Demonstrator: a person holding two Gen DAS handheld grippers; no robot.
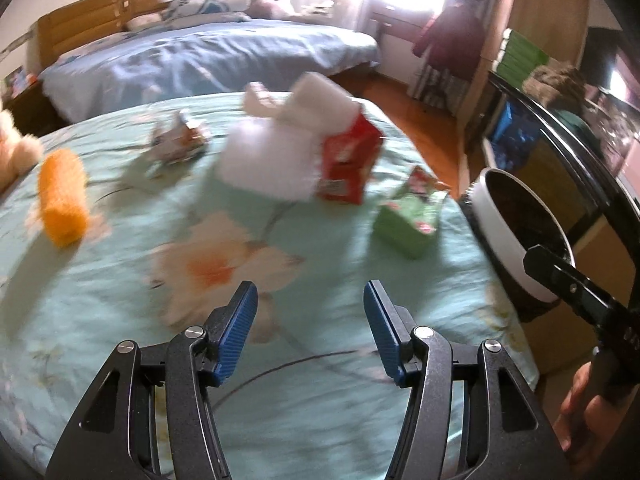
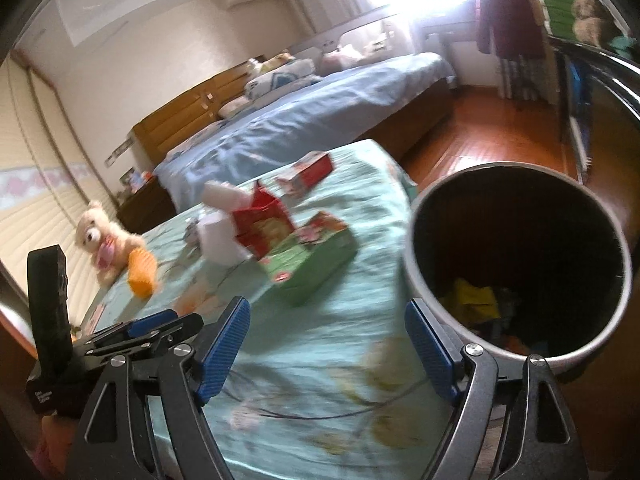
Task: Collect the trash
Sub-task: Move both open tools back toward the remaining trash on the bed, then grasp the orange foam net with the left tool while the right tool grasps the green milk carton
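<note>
Bedroom, teal floral bedspread. Left gripper and right gripper both spread, empty, low in frame. Trash mid-frame: green box, red carton, white wad. Bin at the bed's right edge, likely for short drops.

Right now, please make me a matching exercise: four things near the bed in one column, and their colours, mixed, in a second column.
Things:
1. box
2. carton
3. roll
4. trash bin

Colours:
a. orange
b. grey outside, dark inside
c. green
d. red

Pairs: 1-c, 2-d, 3-a, 4-b
</note>
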